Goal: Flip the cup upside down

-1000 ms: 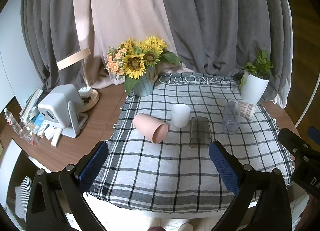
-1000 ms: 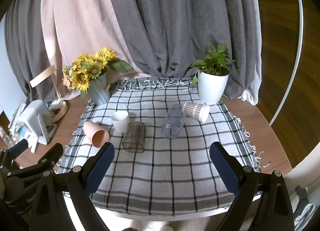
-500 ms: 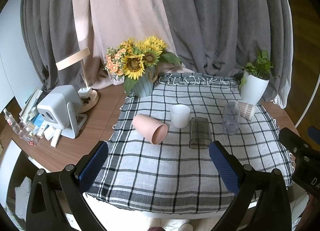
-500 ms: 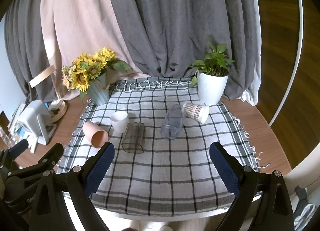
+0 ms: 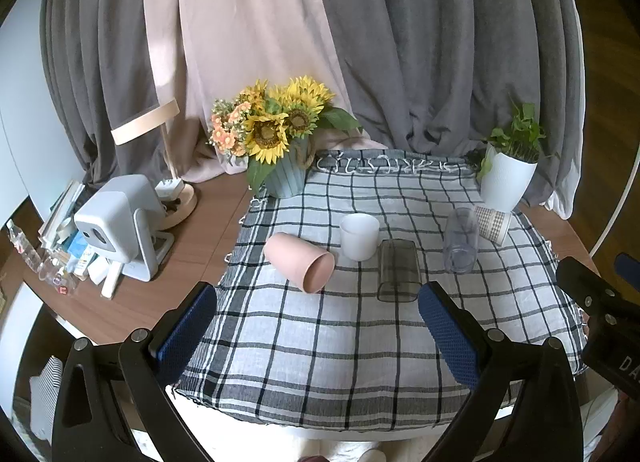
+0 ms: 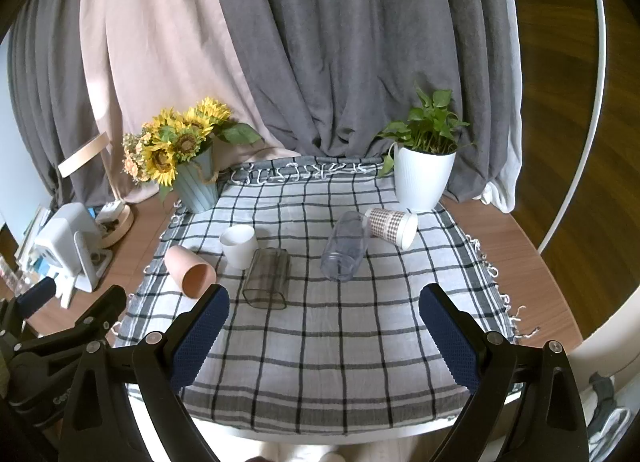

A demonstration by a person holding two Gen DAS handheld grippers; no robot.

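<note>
Several cups sit on a checked cloth [image 5: 320, 342] [image 6: 320, 342]. A pink cup [image 5: 300, 261] [image 6: 190, 271] lies on its side at the left. A white cup [image 5: 359, 236] [image 6: 239, 246] stands upright. A smoky square cup [image 5: 398, 271] [image 6: 267, 277] and a clear cup [image 5: 461, 240] [image 6: 346, 245] lie on their sides. A checkered paper cup [image 5: 494, 224] [image 6: 392, 227] lies at the right. My left gripper [image 5: 318, 332] and right gripper [image 6: 324, 336] are open and empty, held above the cloth's near edge, well short of the cups.
A sunflower vase [image 5: 286, 178] [image 6: 198, 186] stands at the back left of the cloth. A white plant pot [image 5: 506, 182] [image 6: 420, 178] stands at the back right. A white device [image 5: 120, 222] and small clutter lie on the wooden table at the left. Curtains hang behind.
Both views have shifted very slightly; the cups have not moved and both grippers stay open.
</note>
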